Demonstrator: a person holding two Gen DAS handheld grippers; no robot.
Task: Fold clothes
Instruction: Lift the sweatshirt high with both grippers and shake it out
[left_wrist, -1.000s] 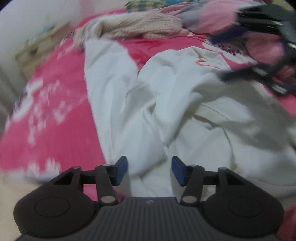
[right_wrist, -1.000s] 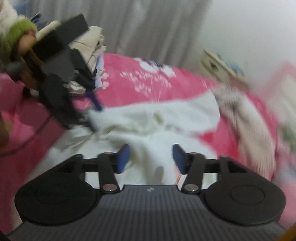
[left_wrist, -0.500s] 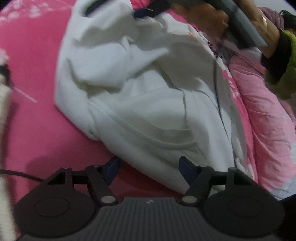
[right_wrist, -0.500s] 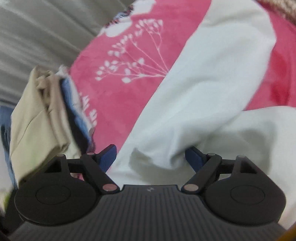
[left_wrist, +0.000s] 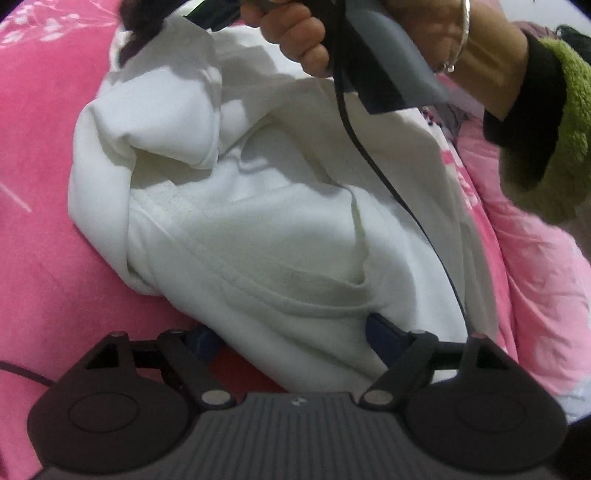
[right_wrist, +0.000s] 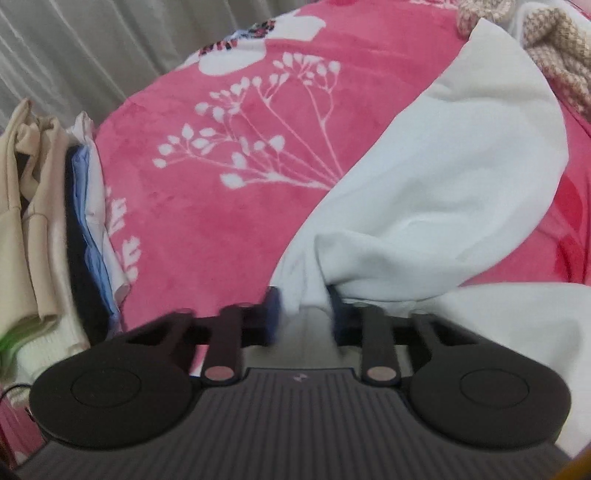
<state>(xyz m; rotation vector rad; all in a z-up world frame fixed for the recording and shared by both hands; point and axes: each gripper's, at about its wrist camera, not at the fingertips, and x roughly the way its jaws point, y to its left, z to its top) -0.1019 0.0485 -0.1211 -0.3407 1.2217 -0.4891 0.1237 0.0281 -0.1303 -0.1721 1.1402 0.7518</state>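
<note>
A white sweatshirt (left_wrist: 258, 229) lies crumpled on a pink floral blanket (left_wrist: 33, 229). My left gripper (left_wrist: 291, 334) is open, its jaws wide on either side of the sweatshirt's ribbed hem, which lies between them. My right gripper (right_wrist: 303, 310) is closing on the cuff end of the white sleeve (right_wrist: 443, 184); its blue pads look blurred and pinch the cloth. In the left wrist view the right hand and its gripper handle (left_wrist: 376, 55) hover over the sweatshirt's far end.
A stack of folded clothes (right_wrist: 48, 229), beige, blue and white, stands at the left of the right wrist view. A beige knitted garment (right_wrist: 554, 55) lies at the far right. Grey curtains (right_wrist: 92, 48) hang behind the bed. A pink quilt (left_wrist: 535, 277) lies right of the sweatshirt.
My left gripper has moved in so the hem lies between its open jaws. My right gripper's jaws have narrowed from wide open onto the sleeve cuff.
</note>
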